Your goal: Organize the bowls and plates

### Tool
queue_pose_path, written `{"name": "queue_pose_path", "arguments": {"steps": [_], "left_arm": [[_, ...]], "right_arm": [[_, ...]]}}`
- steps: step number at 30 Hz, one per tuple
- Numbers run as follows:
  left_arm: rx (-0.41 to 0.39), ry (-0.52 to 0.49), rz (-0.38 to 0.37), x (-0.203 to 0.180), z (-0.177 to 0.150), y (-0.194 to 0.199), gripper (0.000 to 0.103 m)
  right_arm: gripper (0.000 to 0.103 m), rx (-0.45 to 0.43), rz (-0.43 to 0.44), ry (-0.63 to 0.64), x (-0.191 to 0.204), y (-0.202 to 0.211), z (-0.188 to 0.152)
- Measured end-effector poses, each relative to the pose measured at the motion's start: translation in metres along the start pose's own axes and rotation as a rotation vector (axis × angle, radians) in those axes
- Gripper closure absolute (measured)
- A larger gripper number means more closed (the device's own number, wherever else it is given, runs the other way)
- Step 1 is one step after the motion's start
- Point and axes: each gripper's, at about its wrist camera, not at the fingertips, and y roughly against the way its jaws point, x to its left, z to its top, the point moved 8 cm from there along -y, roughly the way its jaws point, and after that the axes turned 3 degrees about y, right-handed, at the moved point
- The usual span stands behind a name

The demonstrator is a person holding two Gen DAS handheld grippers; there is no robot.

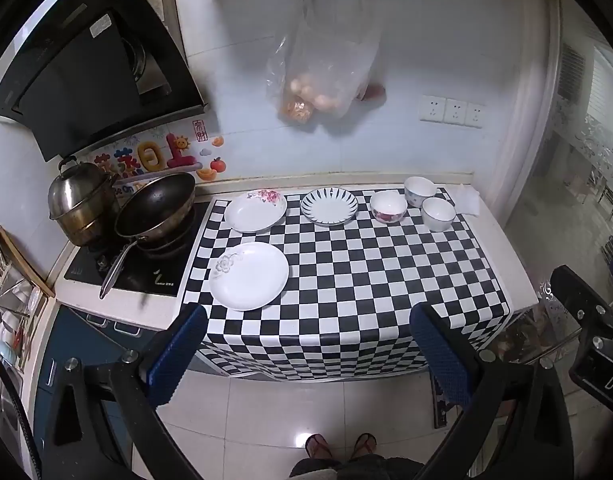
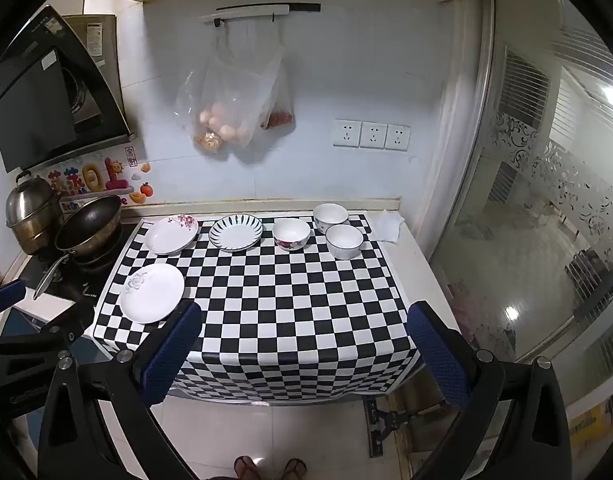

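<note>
Both grippers spread wide, holding nothing: left gripper [image 1: 306, 344] and right gripper [image 2: 304, 348], hanging above the floor in front of the counter, tipped down toward it. Blue pads [image 1: 174, 354] well apart on each one. Two feet in sandals [image 1: 340, 446] on the pale floor tiles below.

Black-and-white checkered cloth [image 1: 346, 280] over the counter, front edge drooping down. Nearest on it, at the left, a big white plate [image 1: 249, 276] with a grey flower on its rim. Further back, in a row near the wall: a white plate with pink flowers [image 1: 255, 211], then a plate with dark blue stripes [image 1: 329, 206], then a small bowl with red flowers [image 1: 388, 207]. Right of that, two white bowls [image 1: 438, 214] just beside each other, one a bit behind the other [image 1: 420, 191]. All dishes apart, none stacked.

Left of the cloth, a black stove with a dark frying pan [image 1: 156, 208] and a shiny metal pot [image 1: 80, 200]. On the back wall, a clear bag with eggs [image 1: 318, 80] hanging from a rail, and three white sockets [image 1: 452, 111].
</note>
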Motion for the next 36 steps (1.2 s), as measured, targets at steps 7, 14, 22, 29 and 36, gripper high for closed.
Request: {"name": "queue_pose_path", "arguments": {"steps": [7,14,22,29,36], "left_arm": [[0.005,-0.004,0.002,0.0,0.0,0.0,0.0],[0.009,-0.001,0.003,0.0,0.0,0.0,0.0],[0.006,0.0,0.0,0.0,0.0,-0.001,0.0],[0.004,0.001,0.003,0.011,0.0,0.001,0.0],[0.004,0.003,0.0,0.016,0.002,0.001,0.0]], "right_arm": [[0.0,0.011,0.0,0.003,0.004,-0.004,-0.001],[0.0,0.016,-0.001,-0.001,0.008,0.0,-0.009],[0.0,0.021,-0.009,-0.016,0.004,-0.002,-0.003],[0.0,0.021,-0.007,-0.017,0.003,-0.003,-0.002],[0.0,0.022,-0.009,-0.016,0.004,-0.003,-0.003]]}}
